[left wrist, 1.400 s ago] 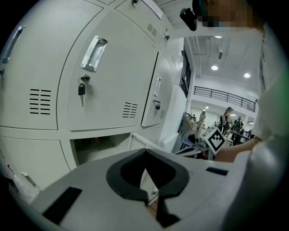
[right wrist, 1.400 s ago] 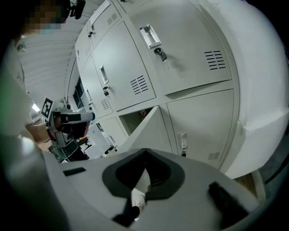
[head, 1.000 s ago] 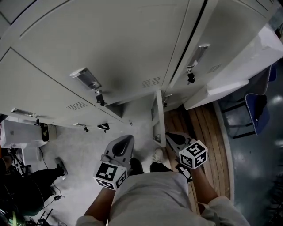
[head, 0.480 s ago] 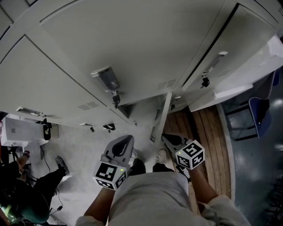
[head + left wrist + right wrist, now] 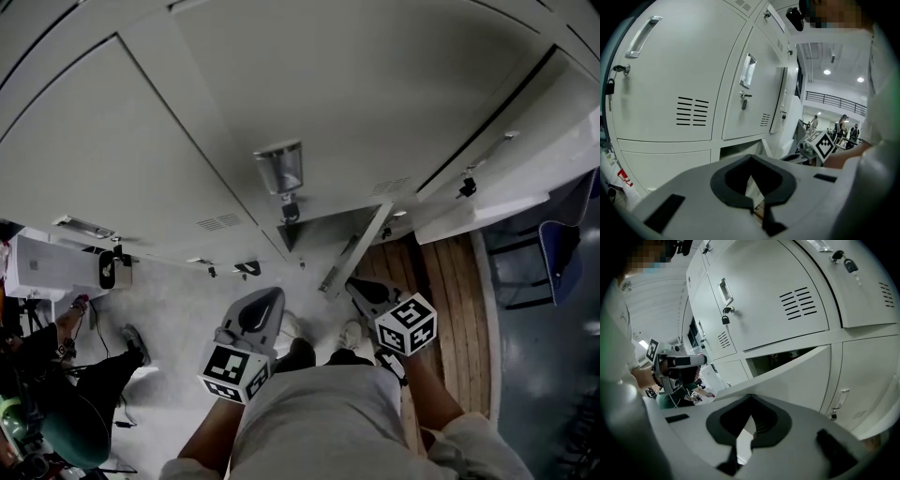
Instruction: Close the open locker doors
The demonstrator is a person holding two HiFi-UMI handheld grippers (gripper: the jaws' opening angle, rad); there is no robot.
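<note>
One low locker door (image 5: 356, 251) stands ajar in the bank of white lockers (image 5: 187, 141). My right gripper (image 5: 356, 284) is shut and empty, with its tip just below that door's free edge; contact cannot be made out. In the right gripper view the door (image 5: 801, 378) slants across ahead of the shut right gripper (image 5: 750, 397), with a dark gap (image 5: 780, 359) above it. My left gripper (image 5: 273, 292) is shut and empty to the door's left. In the left gripper view the open compartment (image 5: 736, 151) lies beyond the left gripper (image 5: 751, 157).
A padlock (image 5: 289, 208) hangs under a handle on the upper door. Wooden slats (image 5: 441, 309) lie at the right, with a blue chair (image 5: 565, 248) beyond. A person (image 5: 66, 394) sits at the lower left near a white box (image 5: 42, 267). My shoes (image 5: 352, 335) stand below the door.
The view has swung so the lockers slide down and right in the picture. The open door now shows slanted instead of edge-on. Both grippers stay in about the same place.
</note>
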